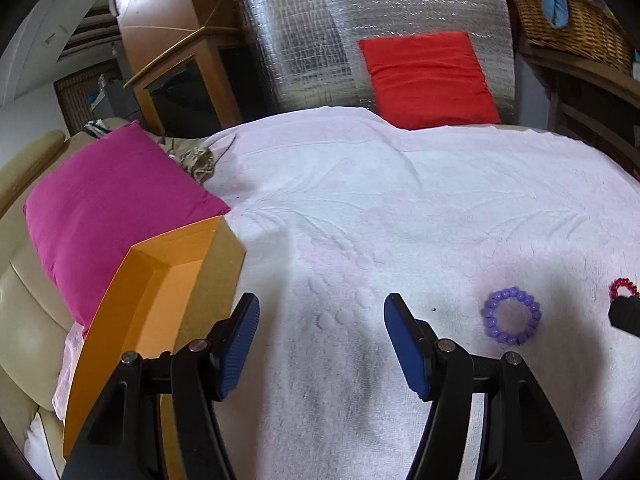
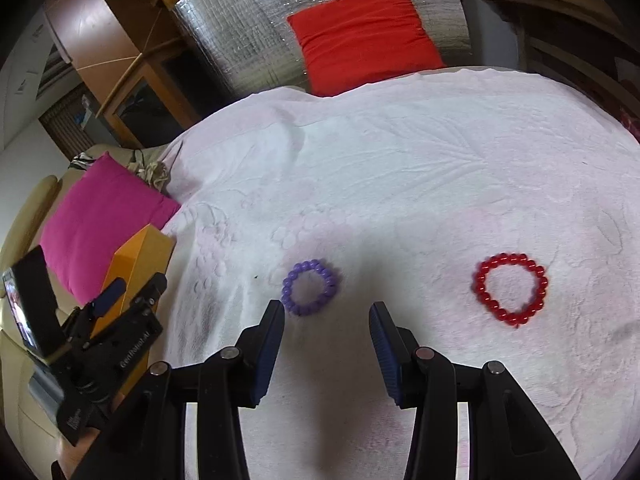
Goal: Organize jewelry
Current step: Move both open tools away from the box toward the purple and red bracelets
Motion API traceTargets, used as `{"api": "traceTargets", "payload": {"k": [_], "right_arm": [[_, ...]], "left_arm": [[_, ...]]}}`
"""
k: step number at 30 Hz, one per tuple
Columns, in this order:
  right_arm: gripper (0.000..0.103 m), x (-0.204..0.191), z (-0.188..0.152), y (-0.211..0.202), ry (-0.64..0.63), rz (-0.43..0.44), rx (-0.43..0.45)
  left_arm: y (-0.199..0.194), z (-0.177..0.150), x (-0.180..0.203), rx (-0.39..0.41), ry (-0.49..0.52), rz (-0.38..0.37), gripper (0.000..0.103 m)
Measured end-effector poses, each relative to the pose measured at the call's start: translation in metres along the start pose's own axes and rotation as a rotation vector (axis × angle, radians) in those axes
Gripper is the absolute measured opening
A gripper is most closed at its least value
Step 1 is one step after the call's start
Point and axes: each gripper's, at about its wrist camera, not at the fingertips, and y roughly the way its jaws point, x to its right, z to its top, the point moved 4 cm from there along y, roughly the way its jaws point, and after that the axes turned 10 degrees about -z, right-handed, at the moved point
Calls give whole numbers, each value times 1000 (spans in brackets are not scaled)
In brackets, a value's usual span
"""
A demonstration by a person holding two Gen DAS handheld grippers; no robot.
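A purple bead bracelet (image 1: 512, 316) (image 2: 310, 289) lies flat on the white towel (image 1: 400, 208). A red bead bracelet (image 2: 510, 289) lies to its right; only its edge (image 1: 622, 286) shows in the left wrist view. An open orange box (image 1: 160, 292) (image 2: 136, 264) stands at the towel's left edge. My left gripper (image 1: 322, 322) is open and empty, between the box and the purple bracelet. My right gripper (image 2: 327, 322) is open and empty, just in front of the purple bracelet, which is beside its left fingertip.
A magenta cushion (image 1: 108, 204) lies behind the box on a beige sofa (image 1: 28, 300). A red cushion (image 1: 428, 76) leans on a silver foil panel (image 1: 304, 36) at the back. A wicker basket (image 1: 572, 20) stands at the back right, wooden furniture (image 1: 176, 40) at the back left.
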Motion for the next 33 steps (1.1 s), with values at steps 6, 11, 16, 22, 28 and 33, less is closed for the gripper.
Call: {"api": "traceTargets", "payload": {"k": [6, 11, 16, 22, 28, 33], "right_arm": [[48, 11, -1, 4, 21, -10, -20], [48, 18, 0, 6, 39, -10, -31], [48, 25, 3, 7, 55, -14, -33], [48, 41, 12, 2, 90, -15, -24], [48, 75, 27, -9, 173, -24, 9], [48, 112, 33, -9, 267, -56, 2]], "left_arm": [[4, -1, 8, -14, 17, 2, 66], [8, -2, 13, -27, 34, 4, 66], [13, -4, 17, -44, 48, 1, 66], [27, -9, 26, -104, 66, -35, 66], [40, -17, 42, -163, 86, -123, 66], [49, -22, 50, -211, 29, -249, 66]]}}
